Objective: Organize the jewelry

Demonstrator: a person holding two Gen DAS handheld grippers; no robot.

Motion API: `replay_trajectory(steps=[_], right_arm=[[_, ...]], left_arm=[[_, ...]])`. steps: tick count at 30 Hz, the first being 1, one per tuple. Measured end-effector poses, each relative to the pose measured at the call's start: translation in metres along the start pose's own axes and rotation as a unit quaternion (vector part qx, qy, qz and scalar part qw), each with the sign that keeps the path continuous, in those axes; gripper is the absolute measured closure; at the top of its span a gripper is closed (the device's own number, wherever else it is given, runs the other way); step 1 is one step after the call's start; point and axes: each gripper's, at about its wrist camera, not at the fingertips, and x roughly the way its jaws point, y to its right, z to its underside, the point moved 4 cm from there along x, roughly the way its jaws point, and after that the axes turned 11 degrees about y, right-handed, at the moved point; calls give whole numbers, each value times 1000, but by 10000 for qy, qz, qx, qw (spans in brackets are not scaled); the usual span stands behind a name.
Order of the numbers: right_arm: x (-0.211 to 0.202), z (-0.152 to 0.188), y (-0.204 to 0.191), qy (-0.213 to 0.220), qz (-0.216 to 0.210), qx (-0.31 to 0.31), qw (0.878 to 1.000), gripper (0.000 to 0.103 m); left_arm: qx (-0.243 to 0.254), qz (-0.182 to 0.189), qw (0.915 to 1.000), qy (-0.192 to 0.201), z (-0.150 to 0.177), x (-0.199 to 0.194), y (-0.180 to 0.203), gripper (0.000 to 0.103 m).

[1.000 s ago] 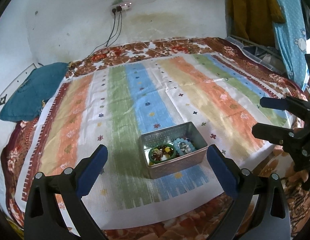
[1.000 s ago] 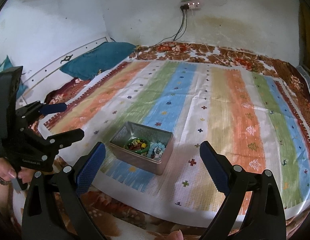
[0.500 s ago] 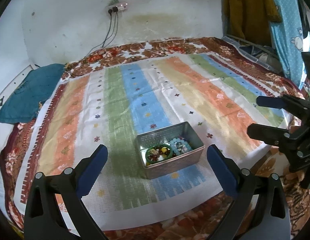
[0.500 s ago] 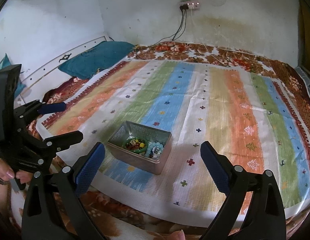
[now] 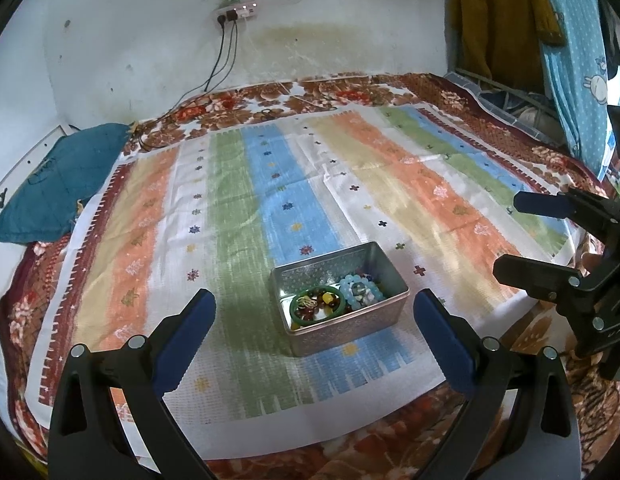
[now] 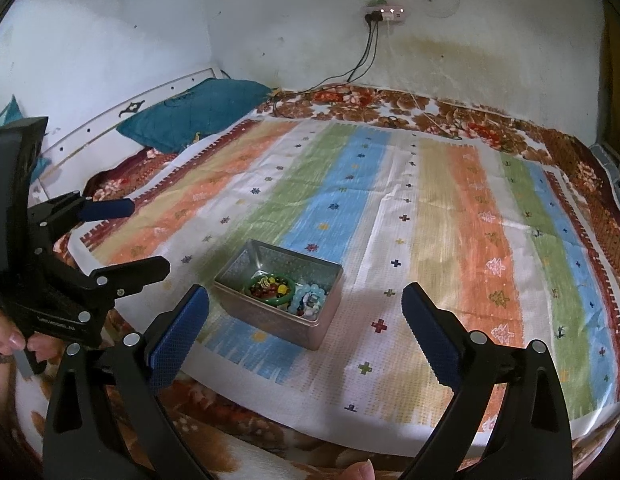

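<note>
A small rectangular silver metal tin with an embossed pattern sits open-topped, with no lid in view, on a striped woven mat of orange, green, blue and cream bands, near the mat's front edge. All the jewelry in view lies inside the tin: a green bangle ringing a heap of red and yellow beads, and just beside it a pale blue beaded bracelet with small pieces at its centre. Nothing lies loose on the mat, so the pieces appear gathered in one container; this would fit either jewelry already collected into the tin or jewelry waiting to be lifted out and sorted. The mat covers a bed spread with a brown floral blanket, and a teal pillow rests at the bed's left end by the white wall. The left gripper and the right gripper, both black with blue pads, hover above the bed's near edge, each aimed at the tin from its own side. Both sets of jaws stand wide open, gripping nothing, well apart from the tin. A person's hand holds the left gripper's handle.
</note>
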Motion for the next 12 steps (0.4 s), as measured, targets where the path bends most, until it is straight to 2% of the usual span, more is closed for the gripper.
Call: replay_trajectory(steps=[12], right_arm=[[-2, 2, 0, 21, 51, -23, 10000, 5]], left_arm=[[123, 44, 9998, 123, -1, -5, 9, 6]])
